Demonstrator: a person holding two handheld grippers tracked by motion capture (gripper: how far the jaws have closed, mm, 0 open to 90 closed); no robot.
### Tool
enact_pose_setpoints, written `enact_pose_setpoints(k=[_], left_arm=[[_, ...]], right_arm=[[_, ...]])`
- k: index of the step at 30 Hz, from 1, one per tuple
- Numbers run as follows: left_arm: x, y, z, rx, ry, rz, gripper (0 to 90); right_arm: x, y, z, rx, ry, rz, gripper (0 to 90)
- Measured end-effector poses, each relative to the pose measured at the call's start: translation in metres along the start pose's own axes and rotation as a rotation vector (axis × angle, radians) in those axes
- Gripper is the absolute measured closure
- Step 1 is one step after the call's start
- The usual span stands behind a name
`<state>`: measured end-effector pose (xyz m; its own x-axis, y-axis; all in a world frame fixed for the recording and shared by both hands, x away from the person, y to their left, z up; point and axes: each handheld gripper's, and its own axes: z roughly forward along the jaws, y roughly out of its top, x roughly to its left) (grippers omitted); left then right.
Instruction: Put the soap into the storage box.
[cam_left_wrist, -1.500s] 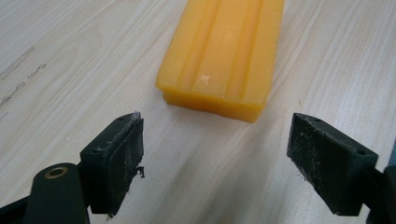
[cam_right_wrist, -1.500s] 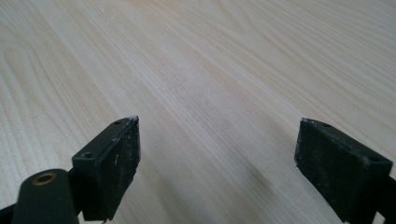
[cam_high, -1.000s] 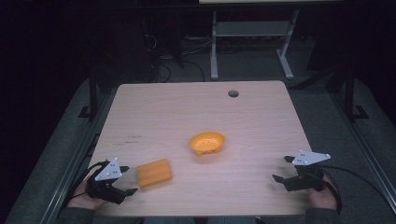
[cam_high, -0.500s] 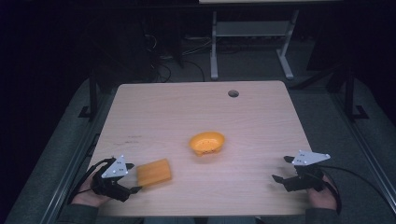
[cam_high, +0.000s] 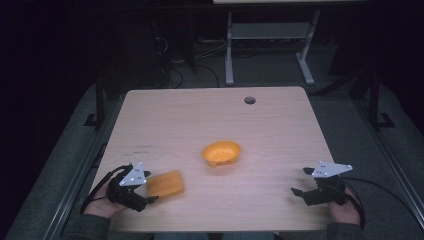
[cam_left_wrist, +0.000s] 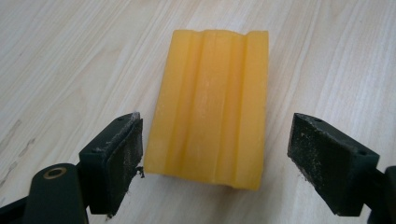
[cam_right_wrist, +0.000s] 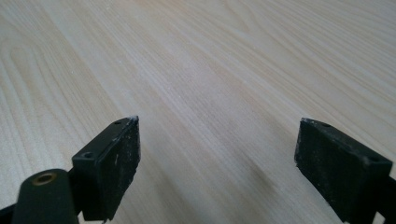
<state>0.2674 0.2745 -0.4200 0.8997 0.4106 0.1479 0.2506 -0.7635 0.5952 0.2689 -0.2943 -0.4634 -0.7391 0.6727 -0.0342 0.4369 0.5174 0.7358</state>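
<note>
A ridged orange block (cam_high: 166, 183) lies flat on the wooden table (cam_high: 210, 125) near its front left corner. My left gripper (cam_high: 148, 189) is open right beside it. In the left gripper view the block (cam_left_wrist: 210, 105) reaches in between the jaws, with its near end level with the pads (cam_left_wrist: 122, 154) and a gap on each side. An orange bowl (cam_high: 221, 153) sits upright near the table's middle. My right gripper (cam_high: 300, 182) is open at the front right, low over bare wood, and its pads (cam_right_wrist: 119, 154) have nothing between them.
A round cable hole (cam_high: 249, 100) is in the table near its far edge. Beyond the table stand a white metal frame (cam_high: 270, 45) and cables on the dark floor. Dark rails run along both table sides.
My left gripper has moved right and forward toward the orange block, so its jaws now flank the block's near end. The right gripper, the bowl and the block have stayed in place.
</note>
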Motion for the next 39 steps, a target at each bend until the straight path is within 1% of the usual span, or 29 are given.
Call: enact_pose_setpoints(k=[2,3,4,6,7,10,12,13,15,16,17,19,23,24,26,27,29,31,36,39], left_arm=[[0.000,0.002,0.004,0.011,-0.003,0.008,17.7],[0.000,0.003,0.005,0.012,-0.007,0.003,17.7],[0.001,0.004,0.007,0.017,-0.009,0.011,17.7],[0.002,0.008,0.009,0.012,-0.015,0.014,17.7],[0.002,0.009,0.010,0.017,-0.014,0.024,17.7],[0.003,0.014,0.014,0.019,-0.022,0.027,17.7],[0.004,0.017,0.018,0.028,-0.029,0.039,17.7],[0.004,0.018,0.019,0.034,-0.026,0.045,17.7],[0.004,0.020,0.022,0.036,-0.038,0.040,17.7],[0.005,0.021,0.022,0.038,-0.040,0.047,17.7],[0.005,0.022,0.024,0.036,-0.041,0.043,17.7],[0.006,0.023,0.026,0.045,-0.046,0.049,17.7],[0.007,0.025,0.029,0.056,-0.055,0.045,17.7],[0.008,0.026,0.031,0.057,-0.056,0.051,17.6],[0.009,0.027,0.033,0.061,-0.061,0.048,17.6],[0.009,0.027,0.035,0.075,-0.061,0.053,17.6],[0.009,0.027,0.038,0.092,-0.063,0.053,17.7],[0.010,0.027,0.040,0.102,-0.066,0.055,17.6],[0.013,0.027,0.044,0.109,-0.081,0.057,16.8],[0.014,0.027,0.046,0.116,-0.096,0.047,16.8]], right_arm=[[0.000,0.000,0.000,-0.001,0.005,0.000,13.7],[0.000,0.000,0.001,0.000,0.001,-0.008,13.7],[0.000,0.000,0.000,0.001,0.002,-0.006,13.7],[0.000,0.000,0.000,-0.001,0.006,-0.007,13.7],[0.000,0.000,0.000,-0.001,0.006,-0.007,13.7],[0.000,0.000,0.001,0.000,0.005,-0.007,13.7],[0.000,0.001,0.001,0.002,0.006,-0.010,13.7],[0.000,0.001,0.001,0.002,0.007,-0.011,13.7],[0.000,0.001,0.001,0.005,0.008,-0.012,13.7],[0.000,0.001,0.001,0.007,0.008,-0.011,13.7],[0.000,0.001,0.001,0.006,0.008,-0.011,13.7],[0.000,0.001,0.001,0.007,0.012,-0.010,13.7],[0.001,0.001,0.002,0.011,0.015,-0.010,13.7],[0.001,0.001,0.002,0.011,0.015,-0.012,13.7],[0.001,0.001,0.002,0.011,0.016,-0.012,13.7],[0.001,0.001,0.002,0.011,0.017,-0.012,13.7],[0.001,0.001,0.002,0.012,0.019,-0.014,13.7],[0.001,0.001,0.003,0.012,0.022,-0.013,13.7],[0.002,0.002,0.004,0.018,0.031,-0.020,13.7],[0.003,0.002,0.005,0.022,0.030,-0.019,13.7]])
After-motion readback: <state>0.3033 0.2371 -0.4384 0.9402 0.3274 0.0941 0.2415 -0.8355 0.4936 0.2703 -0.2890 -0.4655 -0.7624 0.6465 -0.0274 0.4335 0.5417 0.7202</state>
